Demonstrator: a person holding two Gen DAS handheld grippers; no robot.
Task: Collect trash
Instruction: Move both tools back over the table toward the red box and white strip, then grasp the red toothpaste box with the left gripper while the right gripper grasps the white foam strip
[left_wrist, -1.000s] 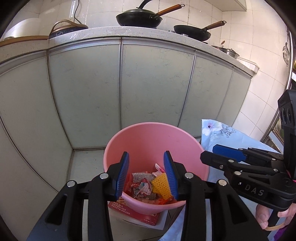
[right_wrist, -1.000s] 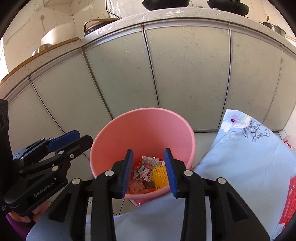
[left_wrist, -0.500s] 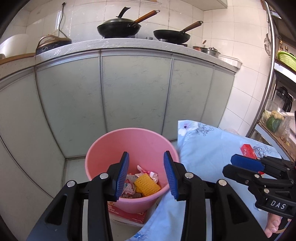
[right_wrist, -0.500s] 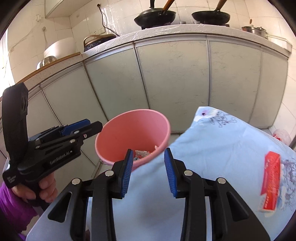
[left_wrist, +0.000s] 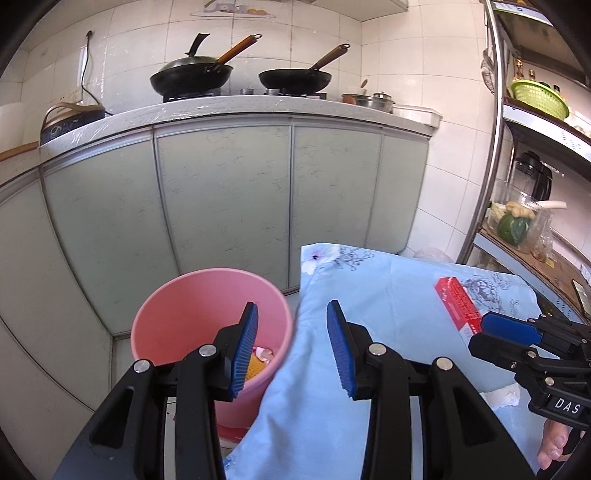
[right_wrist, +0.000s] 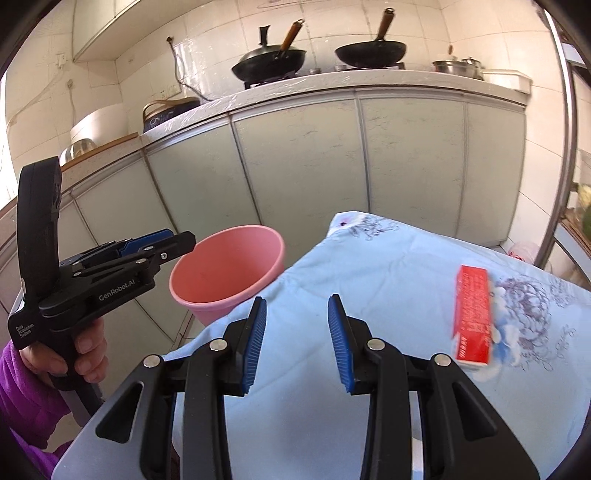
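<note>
Both my left tongs (left_wrist: 291, 347) and right tongs (right_wrist: 295, 343) gape empty – the flat red cardboard box (right_wrist: 472, 317) lies right on the blue floral cloth-covered table (right_wrist: 369, 266) – I might bunch cloth, or miss the round pink plastic bucket (right_wrist: 225, 269) left.

Open, empty left gripper (left_wrist: 291, 345) above pink bucket (left_wrist: 192, 314) holding scraps, beside floral blue tablecloth (left_wrist: 388, 317). Red box (left_wrist: 458, 304) near cloth's far right edge; right gripper (left_wrist: 517, 332) just beside it. Two woks on counter.
</note>
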